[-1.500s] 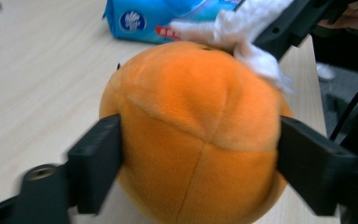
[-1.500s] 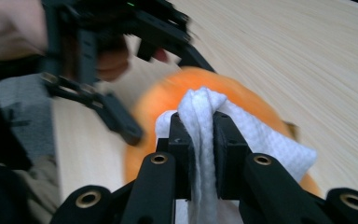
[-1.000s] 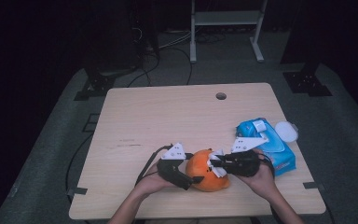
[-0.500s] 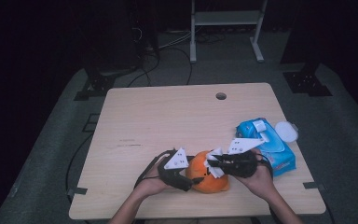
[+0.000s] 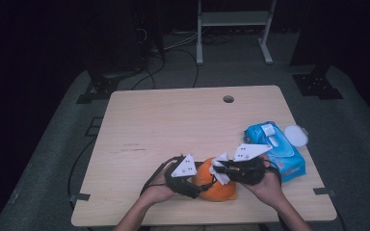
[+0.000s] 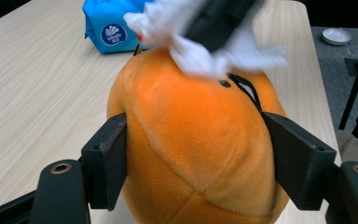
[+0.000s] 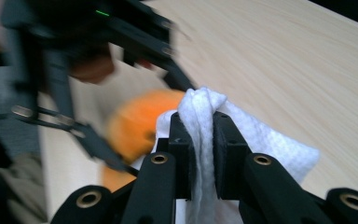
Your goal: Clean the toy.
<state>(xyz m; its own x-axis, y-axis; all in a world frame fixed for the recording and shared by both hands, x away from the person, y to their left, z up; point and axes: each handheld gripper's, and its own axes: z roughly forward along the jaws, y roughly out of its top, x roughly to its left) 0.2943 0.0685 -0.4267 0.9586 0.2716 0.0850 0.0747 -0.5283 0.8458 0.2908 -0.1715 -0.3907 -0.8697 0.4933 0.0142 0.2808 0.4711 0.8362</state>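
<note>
Steadying the orange plush toy [image 6: 191,154] at the table's [image 5: 173,120] near edge, the left gripper [image 6: 196,158] has just been closing, its jaws now against the toy's flanks. It looks light and squashy, best held across the middle. The right gripper [image 7: 198,135] is clamped on a white wipe [image 7: 200,112], soft and limp, at the toy's top.

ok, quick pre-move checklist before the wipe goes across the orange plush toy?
1. Wipe gripped: the right gripper is shut on the white wipe. ok.
2. Toy steadied: the left gripper has just been closing, and its jaws sit against both flanks of the orange plush toy. Pads look in contact. ok.
3. Wipe on toy: the wipe lies on top of the toy, by its black-outlined eye. ok.
4. Toy on the table: near the front edge, with room left. ok.
5. Blue wipes pack: close behind the right hand, so it could get nudged. cannot tell.
</note>
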